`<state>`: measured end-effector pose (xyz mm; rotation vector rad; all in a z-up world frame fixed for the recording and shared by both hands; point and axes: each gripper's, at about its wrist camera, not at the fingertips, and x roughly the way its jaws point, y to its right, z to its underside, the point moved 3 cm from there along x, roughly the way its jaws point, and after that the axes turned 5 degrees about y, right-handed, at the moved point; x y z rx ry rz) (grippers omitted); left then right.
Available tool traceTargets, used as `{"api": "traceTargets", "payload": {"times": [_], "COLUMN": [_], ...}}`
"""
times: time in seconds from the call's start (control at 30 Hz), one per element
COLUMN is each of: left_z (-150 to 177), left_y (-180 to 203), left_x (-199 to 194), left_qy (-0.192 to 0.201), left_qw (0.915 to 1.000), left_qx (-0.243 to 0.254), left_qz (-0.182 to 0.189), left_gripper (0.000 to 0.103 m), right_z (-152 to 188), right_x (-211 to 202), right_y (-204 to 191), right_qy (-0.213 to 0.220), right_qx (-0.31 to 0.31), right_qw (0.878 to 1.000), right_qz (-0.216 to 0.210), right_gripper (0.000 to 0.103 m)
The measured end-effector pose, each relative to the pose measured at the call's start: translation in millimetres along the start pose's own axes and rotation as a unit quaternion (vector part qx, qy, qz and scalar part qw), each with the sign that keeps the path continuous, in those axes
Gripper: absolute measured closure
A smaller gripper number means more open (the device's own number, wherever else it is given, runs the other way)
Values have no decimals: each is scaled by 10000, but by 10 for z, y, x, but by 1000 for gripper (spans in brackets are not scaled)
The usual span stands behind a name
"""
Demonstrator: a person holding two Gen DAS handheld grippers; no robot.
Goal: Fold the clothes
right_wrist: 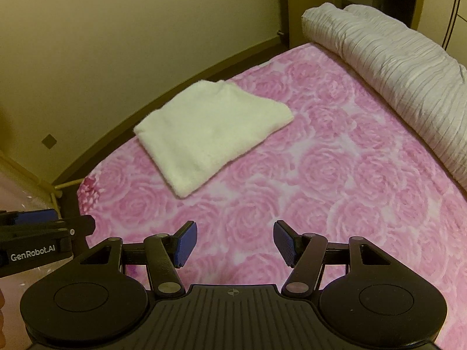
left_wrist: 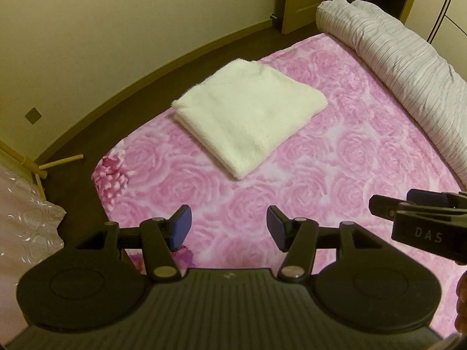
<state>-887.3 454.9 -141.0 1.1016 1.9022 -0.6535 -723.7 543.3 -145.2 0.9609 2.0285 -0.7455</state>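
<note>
Left wrist view: the left gripper (left_wrist: 229, 227) hangs over the pink bedspread (left_wrist: 335, 157), jaws spread wide, holding nothing. A folded white cloth (left_wrist: 248, 113) lies flat ahead, near the bed's left edge.

Right wrist view: the right gripper (right_wrist: 235, 243) likewise gapes empty above the bedspread (right_wrist: 335, 175); cloth (right_wrist: 210, 131) well apart, rolled quilt (right_wrist: 394, 67) beyond.

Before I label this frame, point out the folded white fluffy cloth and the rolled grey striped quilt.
folded white fluffy cloth (left_wrist: 248, 113): left wrist view, middle of its top face.
rolled grey striped quilt (right_wrist: 394, 67): right wrist view, middle of the roll.
</note>
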Motion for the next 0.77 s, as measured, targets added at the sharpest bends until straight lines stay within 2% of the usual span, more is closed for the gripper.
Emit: {"api": "traceTargets", "payload": {"times": [0.53, 0.77], "left_z": [-87, -106], "left_y": [52, 45], "left_x": [156, 39], "left_qy": [-61, 167], "left_qw": [10000, 9998], "left_qx": [24, 134], "left_qz": [-13, -5], "left_gripper": [50, 50], "right_z": [-126, -95], "right_x": [158, 61], "right_y": [104, 59], "right_qy": [-82, 18], "right_qx": [80, 141], "right_qw": [9999, 9999], "right_qz": [-29, -28], "right_gripper": [41, 41]}}
